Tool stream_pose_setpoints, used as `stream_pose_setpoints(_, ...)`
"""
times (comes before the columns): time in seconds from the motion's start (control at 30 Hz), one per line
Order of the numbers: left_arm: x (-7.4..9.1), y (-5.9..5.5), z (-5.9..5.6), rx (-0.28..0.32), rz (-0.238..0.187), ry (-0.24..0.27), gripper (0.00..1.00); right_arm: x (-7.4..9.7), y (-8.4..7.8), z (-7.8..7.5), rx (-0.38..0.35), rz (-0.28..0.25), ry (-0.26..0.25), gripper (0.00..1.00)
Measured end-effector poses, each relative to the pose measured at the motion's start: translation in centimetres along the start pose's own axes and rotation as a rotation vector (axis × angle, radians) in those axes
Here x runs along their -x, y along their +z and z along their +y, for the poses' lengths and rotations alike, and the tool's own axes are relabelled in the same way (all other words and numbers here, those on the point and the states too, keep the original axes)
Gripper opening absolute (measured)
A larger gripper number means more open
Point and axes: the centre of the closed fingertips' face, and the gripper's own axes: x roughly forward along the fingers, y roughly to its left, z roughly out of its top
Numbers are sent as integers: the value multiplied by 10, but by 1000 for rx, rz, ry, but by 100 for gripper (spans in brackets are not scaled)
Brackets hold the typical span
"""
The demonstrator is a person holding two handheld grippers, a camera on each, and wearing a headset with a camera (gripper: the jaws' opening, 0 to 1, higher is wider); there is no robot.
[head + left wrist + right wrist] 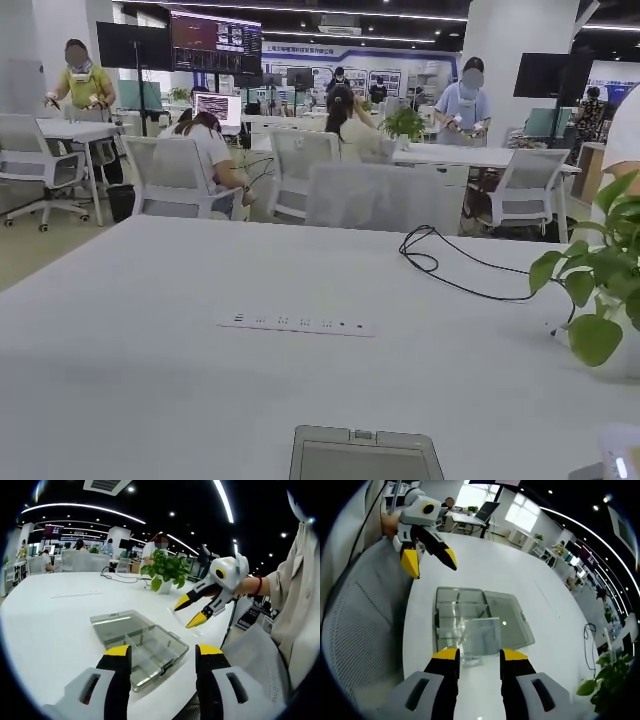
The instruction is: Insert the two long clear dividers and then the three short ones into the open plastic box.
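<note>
The box [439,622] lies open on the white desk [485,565], its tray toward the person and its lid [512,617] folded flat on the far side. Clear walls seem to cross the tray, and one clear divider [481,635] stands at the end of the tray nearest the right claw [480,655]. How many dividers are seated I cannot tell, since clear on clear blurs together. The right claw is spread with nothing pinched between its tips and hovers just above the box. The left claw [430,560] is also spread and empty, held off the opposite side of the box, near the desk's edge. To do this step well, I judge each divider should be pinched by its top edge, kept upright, lined up with the slots in the tray walls and pressed straight down. The long ones should go in before the short, while the other claw steadies the box. Beyond the lid lie a power strip [295,323] and a black cable [450,270], and a plant [595,280] stands farther off.
</note>
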Motion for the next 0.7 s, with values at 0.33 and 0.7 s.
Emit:
stream_pose_setpoints(0.33,-4,5,-7,79,-29,-28,37,-10,33,15,62,-65,18,32)
stream_pose_setpoints(0.7,-8,9,-11,172,-62,-50,25,-19,58,28,122,-118,25,32)
